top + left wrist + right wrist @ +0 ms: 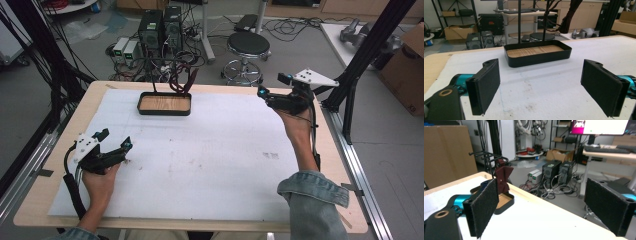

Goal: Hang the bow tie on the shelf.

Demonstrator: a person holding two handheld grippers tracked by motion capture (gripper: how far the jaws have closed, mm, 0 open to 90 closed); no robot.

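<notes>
A black tray with a wooden floor [164, 103] stands on the white mat near the table's far edge, left of centre. Thin black rods rise from it, and a dark red bow-shaped cloth [183, 81] hangs on them. My left gripper [126, 148] rests low over the mat at the near left, open and empty, facing the tray [537, 53]. My right gripper [261, 92] is raised at the far right, open and empty; in its view the tray [505, 200] and the red cloth [503, 179] lie to the left.
The white mat [200, 155] covers most of the wooden table. Off the far edge stand a black stool [248, 46], computer towers [161, 27] and loose cables. A black frame post [372, 42] rises at the right, beside a cardboard box [407, 65].
</notes>
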